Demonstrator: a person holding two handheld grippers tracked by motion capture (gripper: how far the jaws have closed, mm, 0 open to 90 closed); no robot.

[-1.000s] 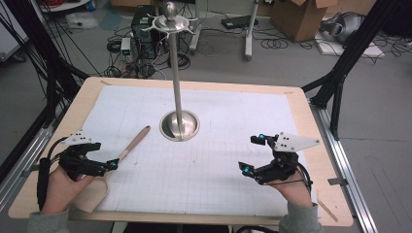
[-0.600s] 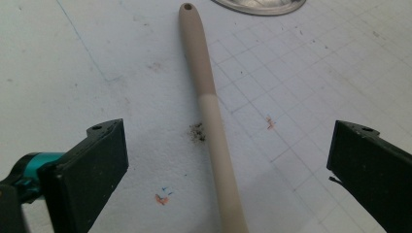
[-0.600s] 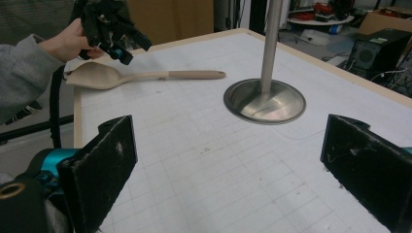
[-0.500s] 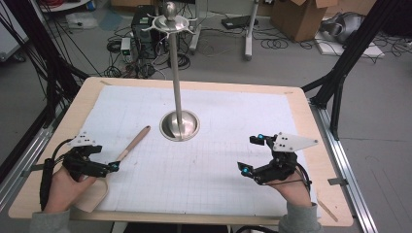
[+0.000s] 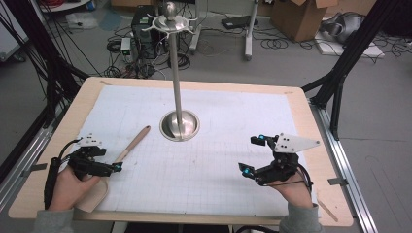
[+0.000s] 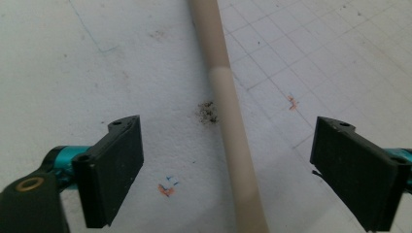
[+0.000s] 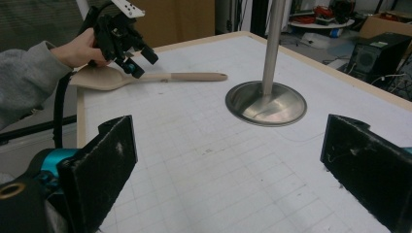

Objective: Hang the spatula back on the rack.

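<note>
1. The left hand (image 5: 68, 187) is coming in from the near left edge of the surface, gripping the left tongs (image 5: 115, 167) low, their jaws standing wide apart.
2. The right hand (image 5: 294, 191) is holding the right tongs (image 5: 251, 154) near the right edge (grey plate on top), jaws spread wide.
3. Grey sleeves are covering both wrists.

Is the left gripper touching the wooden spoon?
Apart. In the left gripper view, the left gripper is open, and white paper shows between each jaw and the wooden spoon.
</note>
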